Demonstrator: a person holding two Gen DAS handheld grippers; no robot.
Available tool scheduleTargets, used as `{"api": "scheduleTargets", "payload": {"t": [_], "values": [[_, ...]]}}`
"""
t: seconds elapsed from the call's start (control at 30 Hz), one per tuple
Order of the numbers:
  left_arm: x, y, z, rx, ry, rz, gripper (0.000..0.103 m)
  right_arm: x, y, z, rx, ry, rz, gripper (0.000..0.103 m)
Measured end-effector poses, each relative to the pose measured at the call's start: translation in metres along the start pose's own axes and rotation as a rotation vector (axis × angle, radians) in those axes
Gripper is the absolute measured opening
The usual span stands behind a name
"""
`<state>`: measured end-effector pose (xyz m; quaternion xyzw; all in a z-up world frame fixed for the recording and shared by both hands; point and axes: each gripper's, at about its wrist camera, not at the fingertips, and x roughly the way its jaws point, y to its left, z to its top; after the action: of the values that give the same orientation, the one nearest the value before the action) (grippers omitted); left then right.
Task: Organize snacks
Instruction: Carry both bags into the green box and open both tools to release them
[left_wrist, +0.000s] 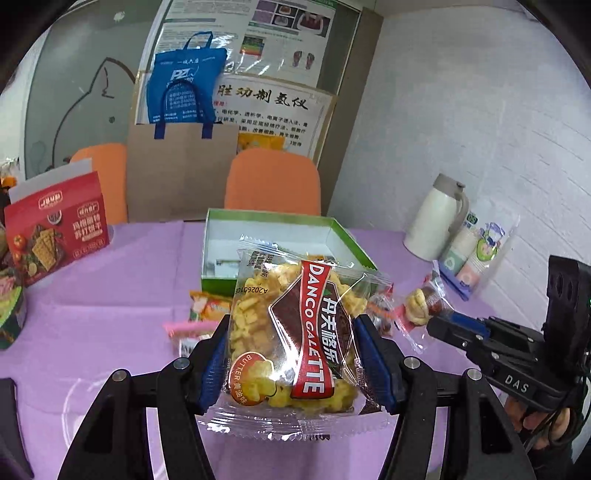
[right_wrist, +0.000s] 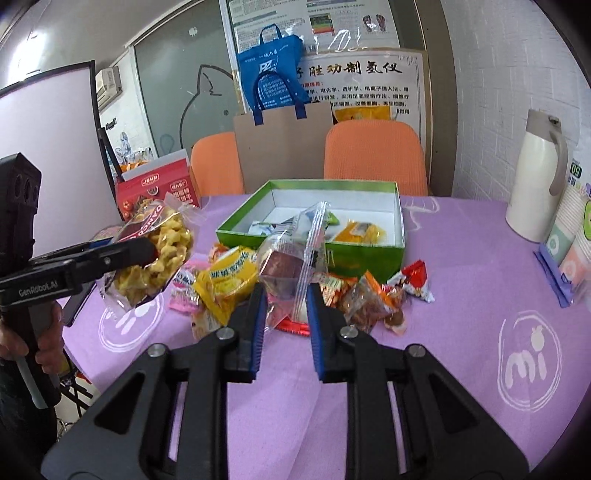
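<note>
Crinkly clear plastic is what both tools are pinching, so the grip needs care. The left gripper (left_wrist: 291, 354) has its blue-padded jaws closed on the clear-wrapped yellow butter galette packet with a red band (left_wrist: 295, 332), held above the purple tablecloth (right_wrist: 461, 295). The right gripper (right_wrist: 284, 295) is clamped on a small clear packet with a brown cake inside (right_wrist: 284, 266), raised over the loose pile of mixed wrapped snacks (right_wrist: 362, 295). Both packets seem bound for the open green cardboard box with a white interior (right_wrist: 399, 236), which already holds a few packets. Carry each high enough to clear the near wall, lower it inside onto bare floor, then release; squeezing harder risks crushing the brittle galettes.
</note>
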<state>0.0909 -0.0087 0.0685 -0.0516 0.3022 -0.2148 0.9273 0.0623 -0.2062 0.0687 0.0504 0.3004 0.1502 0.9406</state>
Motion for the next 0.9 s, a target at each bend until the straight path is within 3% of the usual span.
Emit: {"api": "scheduleTargets", "payload": {"t": [0.33,0.5,0.77,0.8,0.87,0.9], "values": [[0.066,0.028,0.074,-0.067,0.013,0.016,0.065,0.051,-0.022,0.053,0.057,-0.042,-0.017,0.024],[0.112,0.045,0.087,-0.099,0.065,0.031,0.065,0.094,-0.042,0.066,0.107,-0.002,-0.007,0.024],[0.173,0.057,0.089,-0.088,0.129,0.060,0.067,0.156,-0.063,0.060,0.126,0.090,-0.012,0.026],[0.177,0.058,0.087,-0.086,0.127,0.065,0.070,0.162,-0.064,0.058,0.120,0.097,-0.012,0.031],[0.186,0.059,0.084,-0.083,0.128,0.083,0.087,0.169,-0.064,0.054,0.090,0.096,-0.034,0.041],[0.188,0.059,0.082,-0.078,0.134,0.108,0.099,0.172,-0.064,0.052,0.072,0.096,-0.045,0.057]]}}
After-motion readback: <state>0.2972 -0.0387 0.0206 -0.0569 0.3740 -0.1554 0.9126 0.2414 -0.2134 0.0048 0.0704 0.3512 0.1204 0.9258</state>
